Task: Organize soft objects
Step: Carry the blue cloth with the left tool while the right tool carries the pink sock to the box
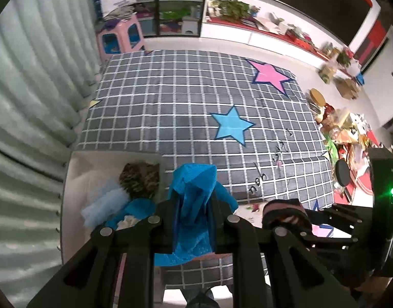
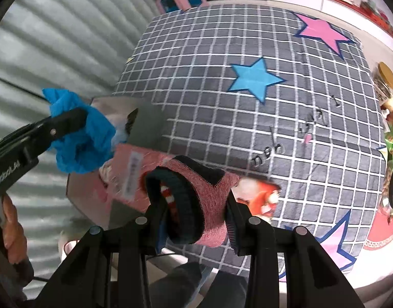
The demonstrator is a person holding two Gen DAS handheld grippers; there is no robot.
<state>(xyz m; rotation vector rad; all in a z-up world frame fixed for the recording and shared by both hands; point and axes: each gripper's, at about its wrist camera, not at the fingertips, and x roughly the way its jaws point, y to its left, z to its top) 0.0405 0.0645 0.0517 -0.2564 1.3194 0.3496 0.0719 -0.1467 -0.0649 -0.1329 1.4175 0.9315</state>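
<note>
Below my left gripper [image 1: 193, 220]: white bin [image 1: 76, 179], nearer than right's.
Left clamps blue cloth [image 1: 193, 192]; right gripper [image 2: 196, 205] clamps pink sock [image 2: 211, 205].

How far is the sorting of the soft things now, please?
Done: a camouflage cloth and pale blue cloth lie in the white box. In hand: left gripper clamps a bright blue cloth; right gripper clamps a pink sock with dark cuff. Left: placing both.
</note>
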